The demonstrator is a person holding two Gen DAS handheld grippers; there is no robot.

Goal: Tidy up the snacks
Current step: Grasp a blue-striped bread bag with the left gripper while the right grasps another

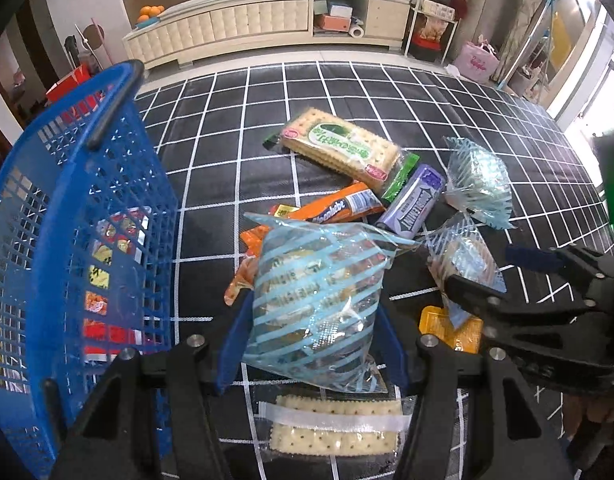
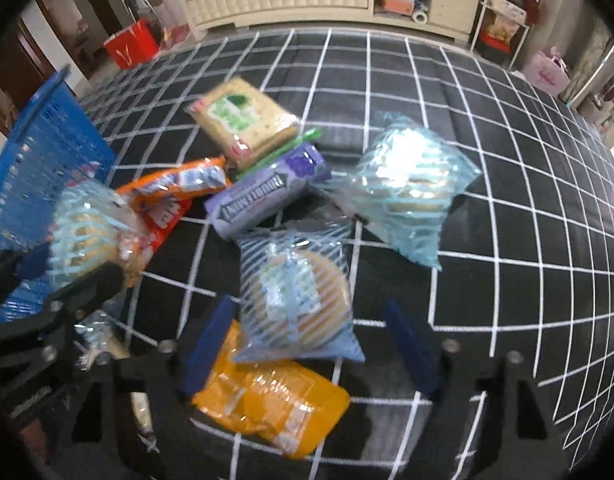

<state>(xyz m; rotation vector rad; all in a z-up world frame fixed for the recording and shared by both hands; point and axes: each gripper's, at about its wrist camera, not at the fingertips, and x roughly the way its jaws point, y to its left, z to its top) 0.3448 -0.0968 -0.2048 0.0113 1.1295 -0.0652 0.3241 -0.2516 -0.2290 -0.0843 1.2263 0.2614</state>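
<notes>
My left gripper [image 1: 313,350] is shut on a blue-striped clear snack bag [image 1: 315,300], held up beside the blue mesh basket [image 1: 107,168]. The right wrist view shows that gripper [image 2: 71,264] at the left with its bag [image 2: 87,236]. My right gripper [image 2: 307,340] stands open, pointing down around a smaller blue-striped biscuit packet [image 2: 299,300] that lies on the cloth; both pads are apart from it. The left wrist view shows the right gripper [image 1: 479,270] at that packet [image 1: 463,256]. A yellow packet [image 2: 267,400] lies under its near end.
On the black grid cloth [image 1: 347,92] lie a green-label cracker pack [image 1: 339,148], an orange biscuit pack [image 1: 339,206], a purple gum pack [image 1: 411,200], another blue-striped bag [image 1: 477,184] and a clear cracker packet [image 1: 335,428]. The basket holds several snacks. A cream cabinet [image 1: 247,24] stands behind.
</notes>
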